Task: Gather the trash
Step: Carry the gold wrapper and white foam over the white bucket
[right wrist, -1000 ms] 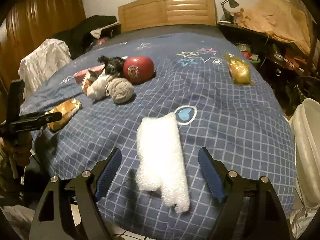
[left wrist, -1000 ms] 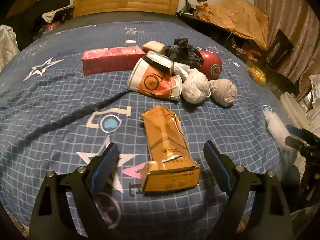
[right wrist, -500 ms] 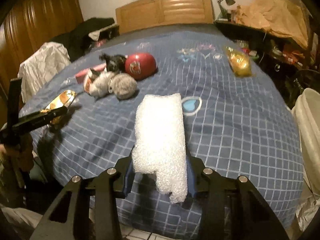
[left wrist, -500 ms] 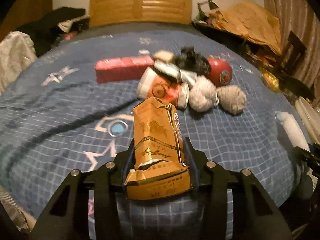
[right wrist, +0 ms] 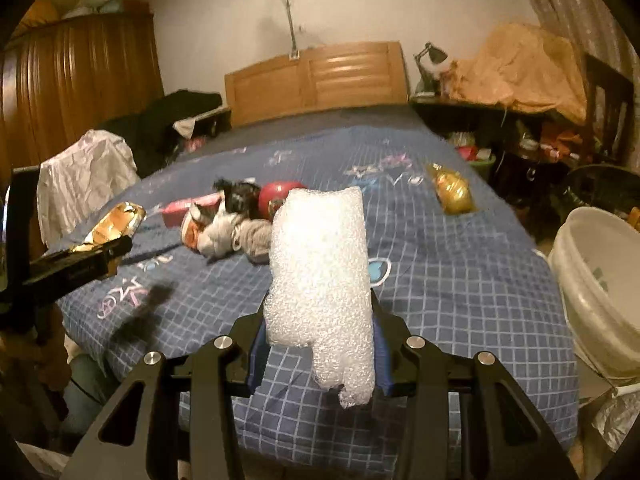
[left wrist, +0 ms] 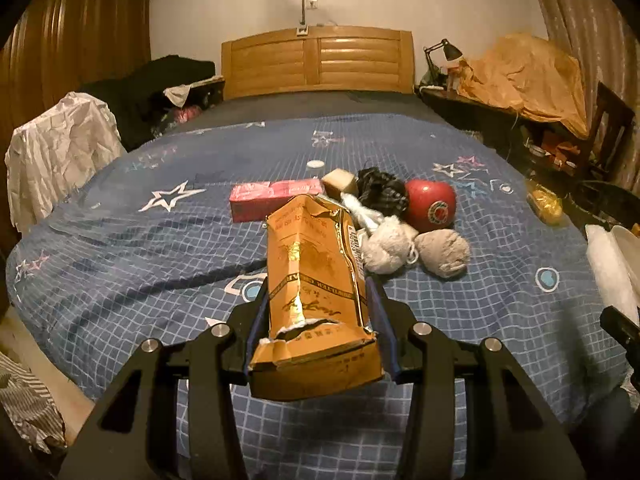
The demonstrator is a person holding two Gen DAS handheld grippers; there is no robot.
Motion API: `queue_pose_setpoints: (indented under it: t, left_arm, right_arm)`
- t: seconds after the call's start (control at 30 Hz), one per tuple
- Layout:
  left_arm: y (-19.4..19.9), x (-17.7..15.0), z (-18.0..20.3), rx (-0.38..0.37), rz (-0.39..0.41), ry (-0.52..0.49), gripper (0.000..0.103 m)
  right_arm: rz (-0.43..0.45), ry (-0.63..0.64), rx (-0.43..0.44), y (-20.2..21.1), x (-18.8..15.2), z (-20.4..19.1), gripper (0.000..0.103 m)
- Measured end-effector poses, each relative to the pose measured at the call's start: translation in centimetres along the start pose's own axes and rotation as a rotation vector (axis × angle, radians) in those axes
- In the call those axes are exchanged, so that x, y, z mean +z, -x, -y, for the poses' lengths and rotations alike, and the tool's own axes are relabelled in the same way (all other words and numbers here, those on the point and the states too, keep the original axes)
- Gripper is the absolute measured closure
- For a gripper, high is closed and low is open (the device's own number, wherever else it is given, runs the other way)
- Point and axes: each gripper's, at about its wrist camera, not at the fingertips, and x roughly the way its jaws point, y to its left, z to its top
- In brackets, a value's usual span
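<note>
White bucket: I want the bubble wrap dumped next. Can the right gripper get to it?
Probably yes: the bucket stands open-topped beside the bed, nothing between it and the right gripper.

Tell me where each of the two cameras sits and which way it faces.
Left wrist: on the left gripper, looking up the bed toward the headboard; its fingers clamp the orange carton.
Right wrist: on the right gripper, nearer the bed's right edge, facing the same headboard; its fingers clamp the bubble wrap; the left gripper and carton show at far left.
Shared: bed, headboard, red ball, yarn balls.
</note>
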Motion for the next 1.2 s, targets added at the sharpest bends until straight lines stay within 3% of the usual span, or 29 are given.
queue_pose_setpoints:
  t: [0.3,1.2]
  left_arm:
    - [1.0,0.0,0.9,-0.006,0.027,-0.023,0.059]
    - [2.2,0.0,1.1,0.0,0.057,-0.032,0.059]
  right_arm:
    - [0.043,0.028,0.011,2.0,-0.1,-0.7,0.059]
    - [0.06,0.045,0.019,3.3,-0.2,-0.7,0.059]
